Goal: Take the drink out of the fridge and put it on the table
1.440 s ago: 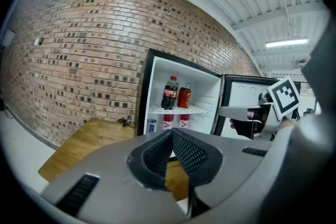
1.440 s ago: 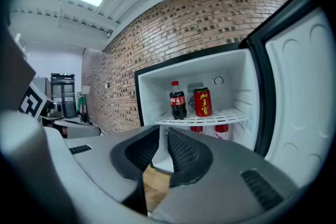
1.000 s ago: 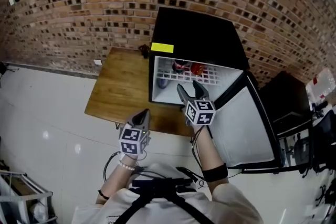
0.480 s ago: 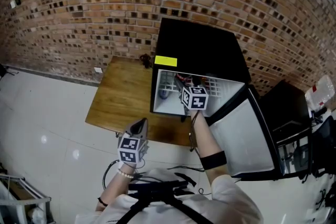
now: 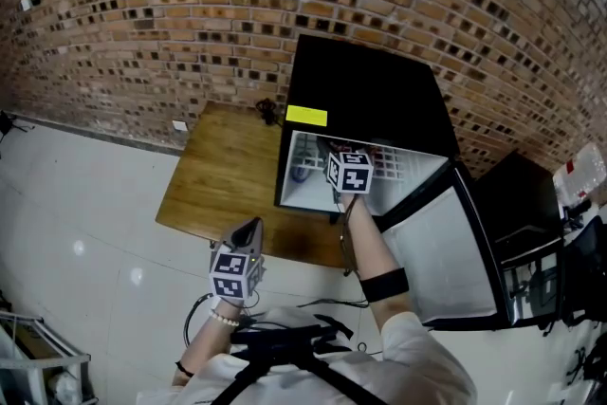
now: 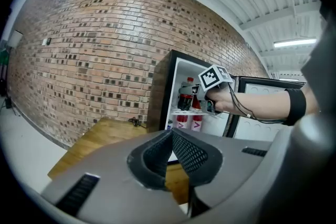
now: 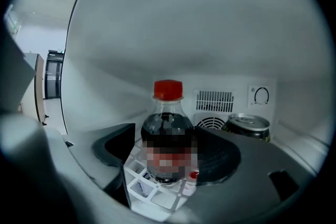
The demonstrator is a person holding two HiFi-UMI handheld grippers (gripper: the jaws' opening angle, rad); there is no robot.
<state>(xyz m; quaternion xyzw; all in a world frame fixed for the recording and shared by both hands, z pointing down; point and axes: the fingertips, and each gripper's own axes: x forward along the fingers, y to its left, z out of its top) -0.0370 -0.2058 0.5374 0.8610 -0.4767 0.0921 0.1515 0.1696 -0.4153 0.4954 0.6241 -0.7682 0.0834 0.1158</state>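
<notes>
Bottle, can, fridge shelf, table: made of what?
Bottle: clear glossy plastic, likely; dark liquid shows through.
Can: metal; shiny rimmed lid.
Shelf: white grid, probably coated wire or plastic.
Table: wood or veneer; brown grain, satin.

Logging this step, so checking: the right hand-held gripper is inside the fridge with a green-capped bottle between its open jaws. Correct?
No, the cap is red, not green; the right gripper view shows it. Otherwise yes: the right hand-held gripper is inside the fridge with the bottle between its open jaws, which have just been opening.
</notes>
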